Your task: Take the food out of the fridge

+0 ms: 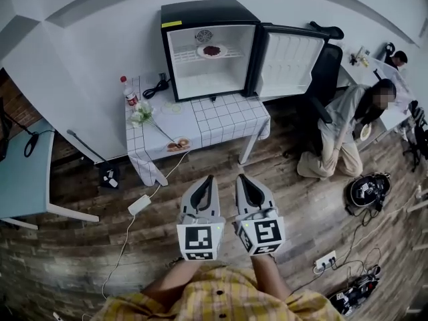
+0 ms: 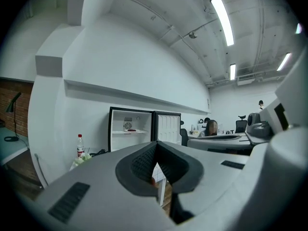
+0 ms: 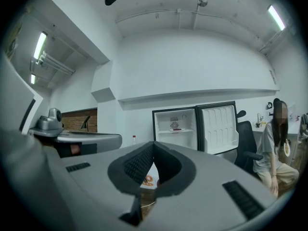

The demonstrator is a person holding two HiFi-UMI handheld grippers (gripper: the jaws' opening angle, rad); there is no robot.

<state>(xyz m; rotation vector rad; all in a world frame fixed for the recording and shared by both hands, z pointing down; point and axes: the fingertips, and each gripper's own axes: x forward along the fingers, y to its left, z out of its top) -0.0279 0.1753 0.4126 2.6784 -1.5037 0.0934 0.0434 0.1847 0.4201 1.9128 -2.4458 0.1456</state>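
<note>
Left tongs [image 1: 208,178], right tongs [image 1: 242,177], food [image 1: 212,50] far ahead

Right gripper [image 3: 154,147], jaws pressed together with nothing between them, faces the open fridge [image 3: 185,137] at 1 o'clock from its tips. A plate of food [image 3: 176,129] sits on the shelf, the door [image 3: 220,129] is swung wide at 2 o'clock, and a person [image 3: 274,150] sits at 3 o'clock.

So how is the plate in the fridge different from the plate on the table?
The fridge plate sits up inside the open fridge. The table plate lies out on the checked cloth, near its front edge. The fridge plate holds dark red food, and the table plate holds orange-brown food. Both are small plates with food on them.
</note>
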